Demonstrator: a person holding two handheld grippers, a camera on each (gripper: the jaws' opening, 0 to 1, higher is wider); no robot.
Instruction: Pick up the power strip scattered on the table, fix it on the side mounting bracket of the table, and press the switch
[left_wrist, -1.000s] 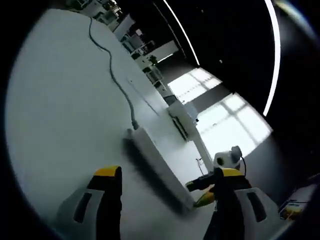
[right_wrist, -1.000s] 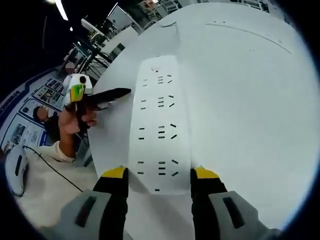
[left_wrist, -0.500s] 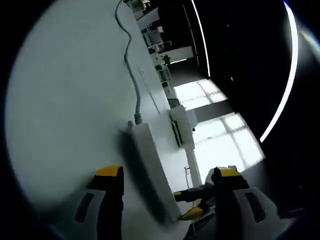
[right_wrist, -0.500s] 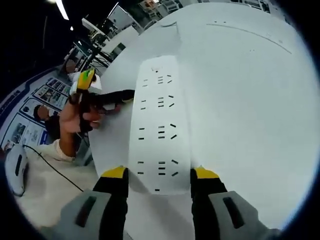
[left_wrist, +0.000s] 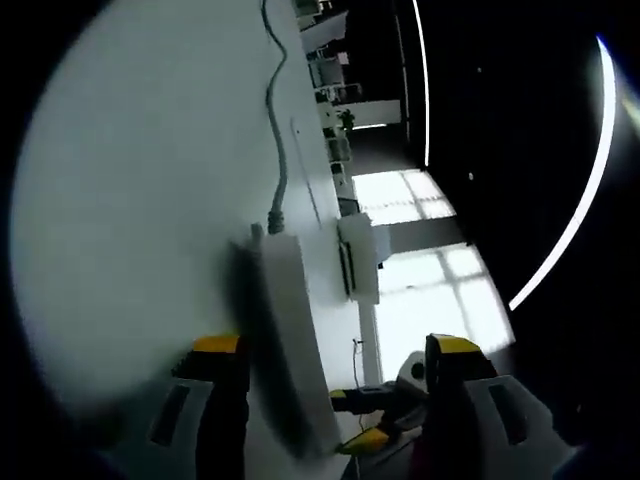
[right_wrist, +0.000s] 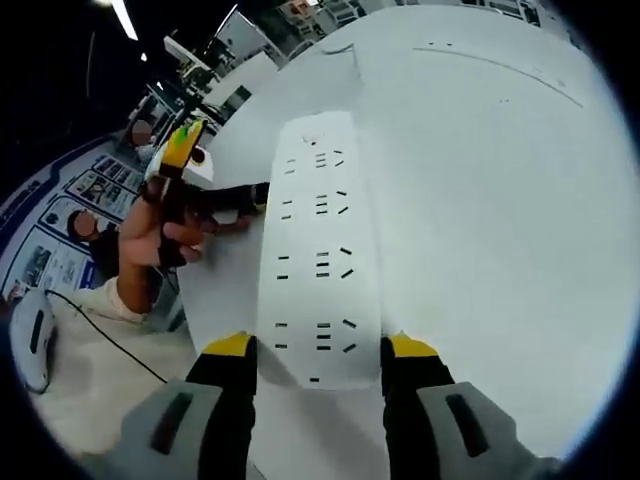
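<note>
On the white tabletop lies the long white power strip, sockets up, its near end between the spread yellow-tipped jaws of the right gripper, not clamped. Left gripper, in a person's hand, reaches the strip's left edge; its own jaws stand apart too. Grey cable runs from the strip's far end.

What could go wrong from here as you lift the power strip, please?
The right gripper straddles only the near end of the power strip, so the long free end may sag or twist. The cord trails across the table and could drag. The left gripper closes in at the strip's side and might knock it.
</note>
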